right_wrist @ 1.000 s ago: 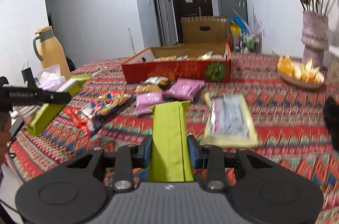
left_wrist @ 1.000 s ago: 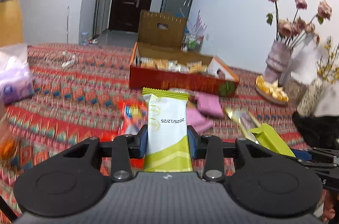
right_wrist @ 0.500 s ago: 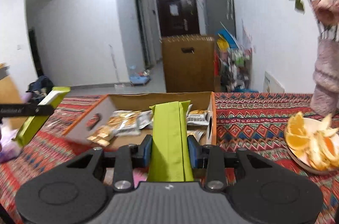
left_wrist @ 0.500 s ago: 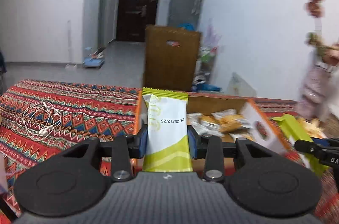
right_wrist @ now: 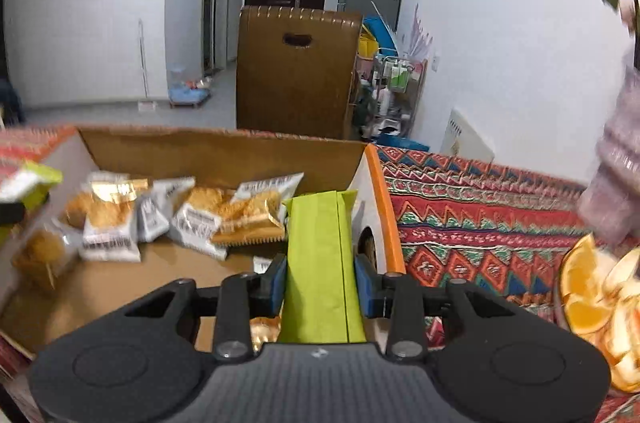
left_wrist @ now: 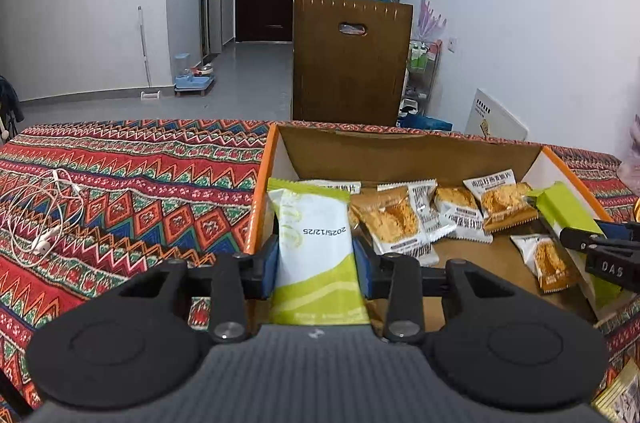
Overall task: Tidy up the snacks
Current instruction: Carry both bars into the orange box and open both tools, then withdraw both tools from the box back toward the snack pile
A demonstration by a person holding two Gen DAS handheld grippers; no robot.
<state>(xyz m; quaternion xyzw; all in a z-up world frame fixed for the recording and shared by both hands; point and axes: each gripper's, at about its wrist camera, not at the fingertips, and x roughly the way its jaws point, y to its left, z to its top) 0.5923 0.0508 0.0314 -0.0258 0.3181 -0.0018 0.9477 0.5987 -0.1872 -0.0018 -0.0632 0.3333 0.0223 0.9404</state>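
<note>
Over the cardboard box (left_wrist: 400,151), both tools tilt downward, left (left_wrist: 316,259) and right (right_wrist: 320,279) each pinching a snack packet (left_wrist: 312,243).

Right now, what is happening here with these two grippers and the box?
A person is sorting snacks into an open cardboard box on a patterned tablecloth. The left gripper is shut on a white and green snack packet, held over the box's left end. The right gripper is shut on a plain green packet at the box's right end. Several biscuit packets already lie inside.
</note>
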